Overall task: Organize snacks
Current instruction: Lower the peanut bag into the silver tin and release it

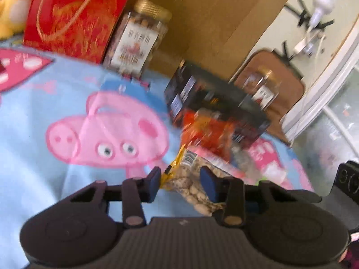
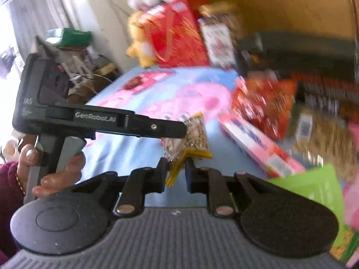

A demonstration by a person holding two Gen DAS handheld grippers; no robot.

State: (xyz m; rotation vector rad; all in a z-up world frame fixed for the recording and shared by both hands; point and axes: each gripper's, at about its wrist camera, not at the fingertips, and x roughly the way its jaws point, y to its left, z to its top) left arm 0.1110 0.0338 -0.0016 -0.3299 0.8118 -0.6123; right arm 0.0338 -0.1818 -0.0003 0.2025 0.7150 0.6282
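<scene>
You held a clear, yellow-edged packet of pale nuts (image 1: 193, 179) between both tools above the light-blue cartoon-pig blanket (image 1: 56, 94). Your left gripper (image 1: 181, 179) had its blue-padded fingers on either side of the packet's body, apparently pressing it. Your right gripper (image 2: 177, 170) was clamped on the packet's yellow end. Just beyond lay a red-orange snack bag (image 1: 206, 127) against a dark printed box (image 1: 202, 94), and beside them a long pink carton (image 2: 258, 145). At the far edge, a gold-lidded jar of nuts (image 1: 136, 38) stood touching a red gift box (image 1: 74, 15).
</scene>
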